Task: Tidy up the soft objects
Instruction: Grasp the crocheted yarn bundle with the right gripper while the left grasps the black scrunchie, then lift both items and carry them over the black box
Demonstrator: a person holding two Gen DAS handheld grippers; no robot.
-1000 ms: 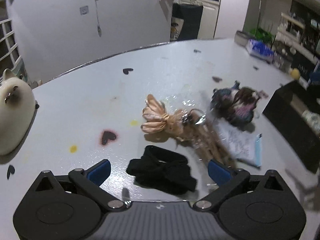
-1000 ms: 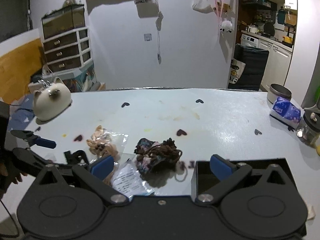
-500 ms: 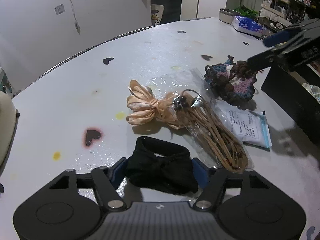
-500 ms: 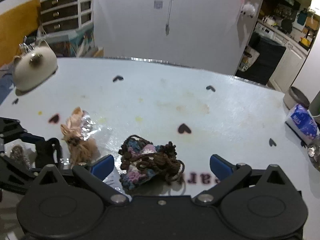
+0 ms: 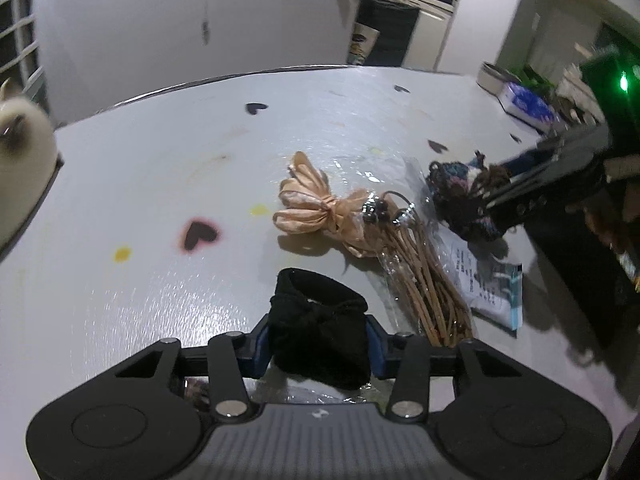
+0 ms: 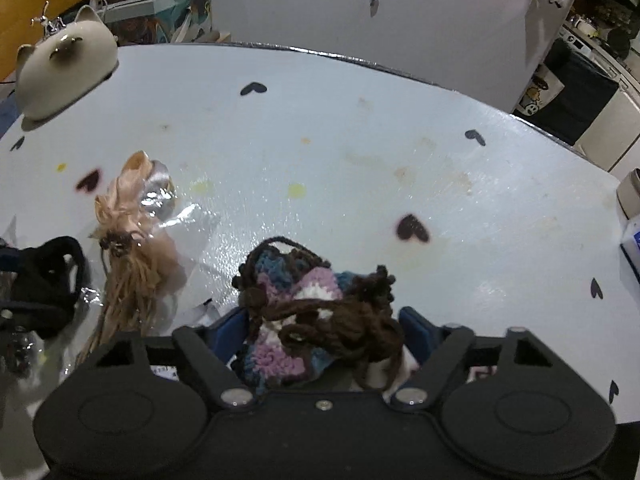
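My left gripper [image 5: 318, 350] is shut on a black fabric bow [image 5: 316, 320] at the near edge of the white table [image 5: 140, 184]. My right gripper [image 6: 324, 332] has closed on a crocheted yarn pouch [image 6: 316, 312] in blue, pink, white and brown; in the left wrist view the pouch [image 5: 460, 196] lies at the right with the right gripper [image 5: 532, 188] on it. A peach satin bow with tan cords in clear wrap [image 5: 352, 224] lies between them, and shows in the right wrist view [image 6: 128, 236] at the left.
A printed zip bag [image 5: 488, 288] lies under the cords. A white cat-shaped object [image 6: 64, 68] stands at the table's far left. A black box [image 5: 592, 280] sits at the right edge. A tissue pack [image 5: 528, 106] and a tin [image 5: 492, 76] stand far right.
Both grippers went from open to shut: the left moved onto the black bow and closed on it, the right came down over the yarn pouch and closed on it.
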